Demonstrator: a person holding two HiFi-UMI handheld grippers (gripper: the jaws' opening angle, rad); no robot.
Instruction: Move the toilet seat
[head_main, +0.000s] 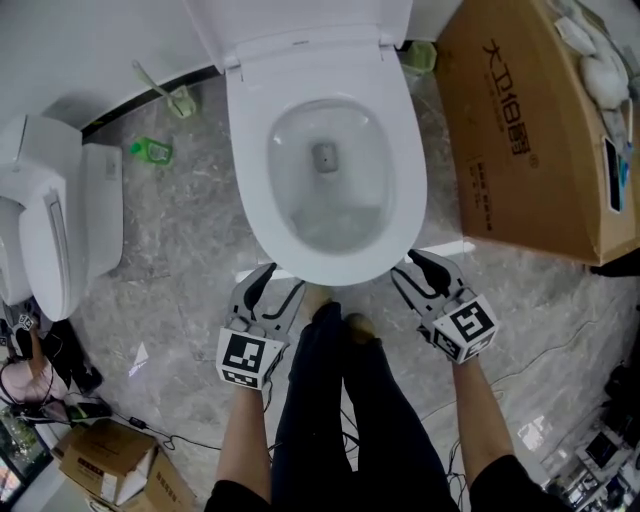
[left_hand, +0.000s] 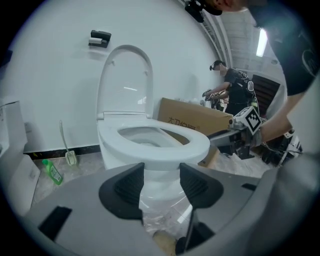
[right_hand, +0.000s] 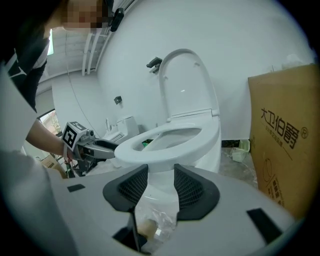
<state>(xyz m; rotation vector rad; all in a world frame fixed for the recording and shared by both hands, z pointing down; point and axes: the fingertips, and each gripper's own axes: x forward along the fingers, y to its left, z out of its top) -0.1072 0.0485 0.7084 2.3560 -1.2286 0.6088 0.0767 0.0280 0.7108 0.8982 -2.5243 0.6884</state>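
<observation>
The toilet seat (head_main: 252, 180) lies flat on the bowl, and the lid (head_main: 300, 22) behind it stands up against the wall. It is an oval ring, and its long axis runs straight away from me, from the front edge near my legs to the hinge at the back.

My left gripper (head_main: 275, 290) is just beside the front-left of the rim and my right gripper (head_main: 415, 275) is just beside the front-right. I cannot say that one is clearly nearer. The fingers (left_hand: 125, 187) of the left one stand wide apart with nothing between them. The right fingers (right_hand: 135, 187) are also apart and grip nothing. In both gripper views the front edge of the seat is ahead of the finger tips and a little above them.

I judge that the next move depends on this: because the hinge is at the far end, the near edge is the part which can swing up, so the fingers must come under or around it.

The seat looks smooth, glossy and white, probably hard plastic, with a rounded lip. My finger pads are black and ribbed. The floor (head_main: 180, 260) is grey stone with veins.
</observation>
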